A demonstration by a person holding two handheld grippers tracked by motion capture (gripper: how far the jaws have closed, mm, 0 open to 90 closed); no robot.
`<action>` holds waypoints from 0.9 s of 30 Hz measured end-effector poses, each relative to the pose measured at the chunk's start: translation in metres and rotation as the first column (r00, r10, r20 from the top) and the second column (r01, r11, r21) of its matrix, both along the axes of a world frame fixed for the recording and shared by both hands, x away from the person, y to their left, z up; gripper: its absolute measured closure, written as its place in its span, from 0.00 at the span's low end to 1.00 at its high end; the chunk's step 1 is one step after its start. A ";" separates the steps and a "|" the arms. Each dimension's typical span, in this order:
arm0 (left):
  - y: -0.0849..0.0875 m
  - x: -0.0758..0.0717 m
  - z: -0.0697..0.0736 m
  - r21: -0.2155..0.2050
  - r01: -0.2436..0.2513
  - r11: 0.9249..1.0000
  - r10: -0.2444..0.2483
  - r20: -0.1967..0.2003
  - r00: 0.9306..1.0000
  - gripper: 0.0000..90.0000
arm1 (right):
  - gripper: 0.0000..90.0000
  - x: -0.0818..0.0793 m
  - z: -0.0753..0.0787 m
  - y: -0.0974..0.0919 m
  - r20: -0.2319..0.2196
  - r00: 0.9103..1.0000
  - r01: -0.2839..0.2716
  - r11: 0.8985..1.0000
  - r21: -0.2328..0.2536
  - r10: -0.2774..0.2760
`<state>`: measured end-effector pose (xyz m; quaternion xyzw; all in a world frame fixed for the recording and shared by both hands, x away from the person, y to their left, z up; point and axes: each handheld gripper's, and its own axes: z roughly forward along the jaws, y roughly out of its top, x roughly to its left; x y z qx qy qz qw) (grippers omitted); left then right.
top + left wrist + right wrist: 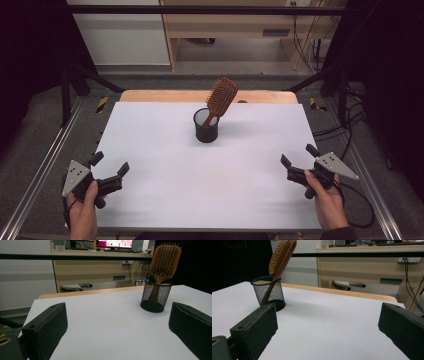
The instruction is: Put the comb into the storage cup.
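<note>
A wooden paddle hairbrush [221, 96] stands handle-down in a black mesh cup [206, 128] on the far middle of the white table top [200, 185], its head leaning right. My left gripper [109, 164] rests open at the near left, held by a hand, with nothing between its jaws. My right gripper [299, 155] is open and empty at the near right. From the left gripper view the hairbrush [165, 262] and cup [155, 295] stand ahead to the right; from the right gripper view the hairbrush [280, 260] and cup [268, 293] stand ahead to the left.
The white sheet covers a wooden table whose far edge [165, 95] shows beyond it. Metal rails [45, 165] run along both sides. A wooden desk [100, 267] and cables [305, 40] stand beyond the table.
</note>
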<state>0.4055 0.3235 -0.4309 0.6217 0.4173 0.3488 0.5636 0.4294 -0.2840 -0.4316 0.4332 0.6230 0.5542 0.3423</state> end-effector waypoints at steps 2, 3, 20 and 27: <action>0.000 0.000 0.000 0.000 0.001 1.000 -0.001 0.001 1.000 0.03 | 0.03 -0.001 -0.002 0.001 -0.002 1.000 -0.004 1.000 0.001 0.004; 0.000 0.000 0.000 0.000 0.002 1.000 -0.002 0.002 1.000 0.03 | 0.03 -0.001 -0.003 0.002 -0.002 1.000 -0.008 1.000 -0.002 0.008; -0.001 -0.001 0.001 0.001 0.009 1.000 -0.009 0.011 1.000 0.03 | 0.03 -0.004 -0.015 0.014 -0.008 0.999 -0.054 0.998 -0.026 0.053; -0.002 -0.001 0.001 0.002 0.016 1.000 -0.016 0.014 1.000 0.03 | 0.03 -0.005 -0.018 0.020 -0.005 0.997 -0.072 0.997 -0.030 0.072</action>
